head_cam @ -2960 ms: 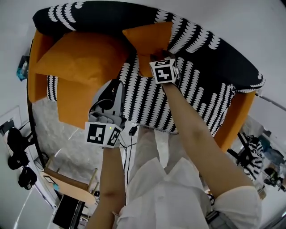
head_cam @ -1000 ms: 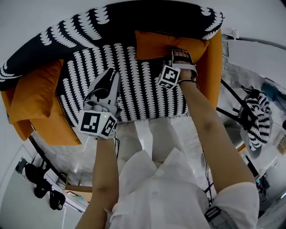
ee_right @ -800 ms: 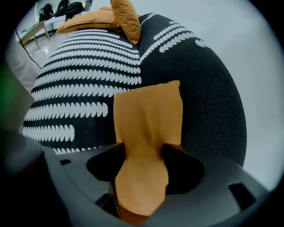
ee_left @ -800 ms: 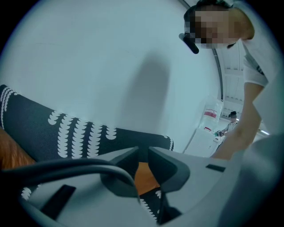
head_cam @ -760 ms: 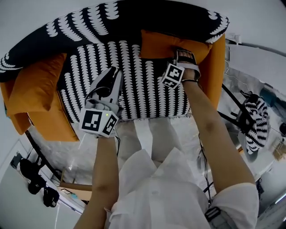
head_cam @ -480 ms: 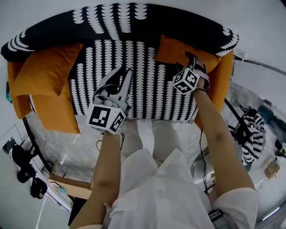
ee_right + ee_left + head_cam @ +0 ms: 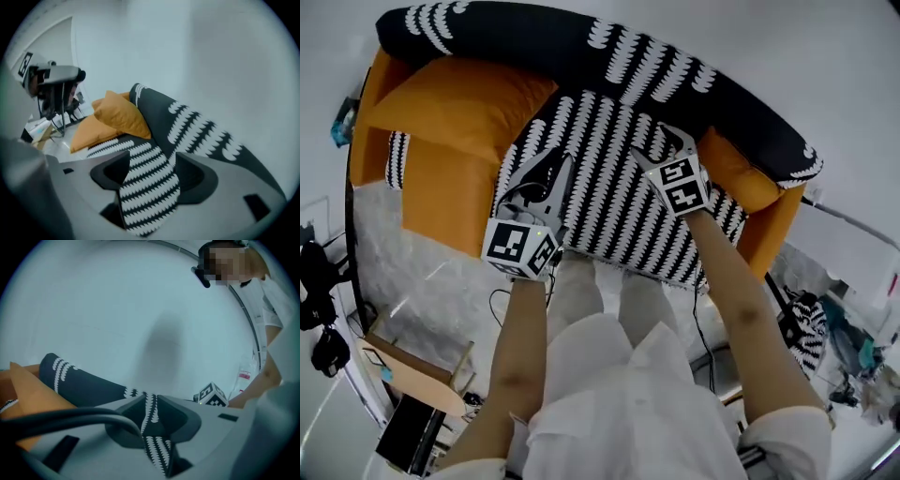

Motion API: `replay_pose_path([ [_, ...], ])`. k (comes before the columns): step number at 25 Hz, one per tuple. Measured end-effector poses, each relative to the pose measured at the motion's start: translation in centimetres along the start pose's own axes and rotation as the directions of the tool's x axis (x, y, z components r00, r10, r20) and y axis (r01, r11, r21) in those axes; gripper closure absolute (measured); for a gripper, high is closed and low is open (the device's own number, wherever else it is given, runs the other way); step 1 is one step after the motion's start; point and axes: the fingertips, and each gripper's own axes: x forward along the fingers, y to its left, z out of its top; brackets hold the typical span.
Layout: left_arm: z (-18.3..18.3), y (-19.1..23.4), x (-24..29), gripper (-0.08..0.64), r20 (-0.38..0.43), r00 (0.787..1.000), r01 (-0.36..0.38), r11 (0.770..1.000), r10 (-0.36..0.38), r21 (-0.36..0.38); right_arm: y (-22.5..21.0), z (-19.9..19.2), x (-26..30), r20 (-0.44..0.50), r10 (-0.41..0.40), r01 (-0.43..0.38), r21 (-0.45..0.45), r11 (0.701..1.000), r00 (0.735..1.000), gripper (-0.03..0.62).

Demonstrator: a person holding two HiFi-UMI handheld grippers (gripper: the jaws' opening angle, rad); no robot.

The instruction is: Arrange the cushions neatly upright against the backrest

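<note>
1. while both grippers hang over the sofa [image 7: 609, 187], neither one touches a cushion.
2. left gripper [image 7: 563, 161]: it is above the sofa's seat, towards the front edge, and points at the backrest [image 7: 581, 47]. in the left gripper view [image 7: 150, 397] its jaws are nearly together. only a thin slit shows between them, with nothing in it but the sofa's black-and-white pattern beyond.
3. right gripper [image 7: 656, 146]: it is over the seat, nearer the backrest than the left one. in the right gripper view [image 7: 151, 159] its jaws stand wide, having just been opening. nothing is between them, and only the patterned seat shows through the gap.
4. big cushion [image 7: 459, 103]: orange, at the sofa's end on the left gripper's side. it sits in the corner where the backrest meets the orange arm [image 7: 441, 206]. the right gripper view shows it tilted [image 7: 119, 115], with one corner raised against the backrest.
5. small cushion [image 7: 736, 178]: orange, at the sofa's other end, just beside the right gripper. it is tucked between the backrest and that end's arm. i cannot tell whether it stands fully upright.
6. the middle of the seat, between the two cushions, carries nothing.
7. a marker cube [image 7: 521, 251] sits on the back of each gripper.
</note>
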Motion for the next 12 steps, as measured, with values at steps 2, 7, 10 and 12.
replay_pose_path([
  [2, 0.9, 3.3, -2.5, 0.468, 0.023, 0.998, -0.063, 0.998, 0.063, -0.008, 4.3, 4.5, 2.6, 0.025, 0.115, -0.115, 0.000, 0.993, 0.993, 0.284],
  [7, 2.0, 11.3, -8.7, 0.447, 0.031, 0.983, -0.183, 0.983, 0.183, -0.002, 14.3, 13.8, 10.3, 0.001, 0.363, -0.363, 0.006, 0.932, 0.932, 0.284],
  [10, 1.9, 15.4, -11.5, 0.435, 0.031, 0.975, -0.221, 0.975, 0.221, -0.021, 17.9, 16.7, 15.4, -0.056, 0.454, -0.451, 0.056, 0.891, 0.889, 0.284],
  [12, 1.6, 17.6, -13.0, 0.431, 0.030, 0.965, -0.259, 0.965, 0.260, -0.030, 19.2, 17.8, 18.8, -0.094, 0.505, -0.494, 0.115, 0.862, 0.858, 0.282],
])
